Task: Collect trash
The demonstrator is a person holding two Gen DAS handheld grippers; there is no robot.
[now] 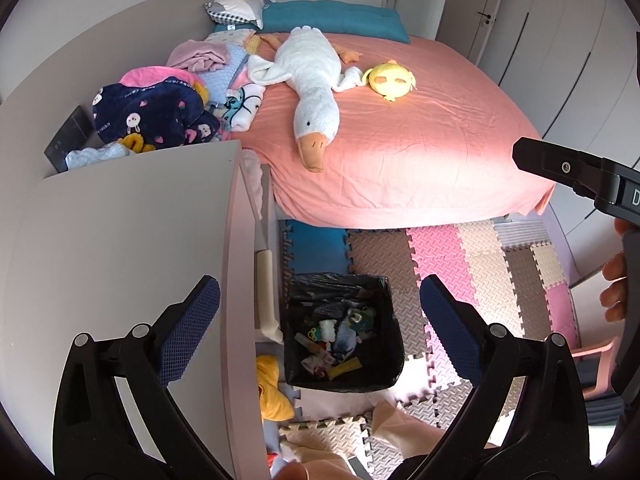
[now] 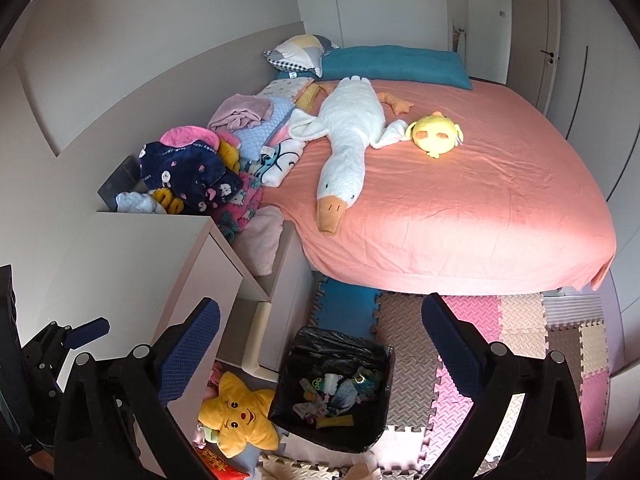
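Both tools, left [image 1: 320, 320] and right [image 2: 320, 338], stand released above bin [image 1: 394, 360]; trash [image 1: 336, 340] probably light, crushable—pinch edges gently.

Both grippers, left [image 1: 320, 308] and right [image 2: 320, 328], are chunky black plastic with two angled arms each, round silver pivot pins at the joints, and blue pads [image 1: 192, 328] with a bumpy diamond grid. The right one's housing has a small screw and white lettering.
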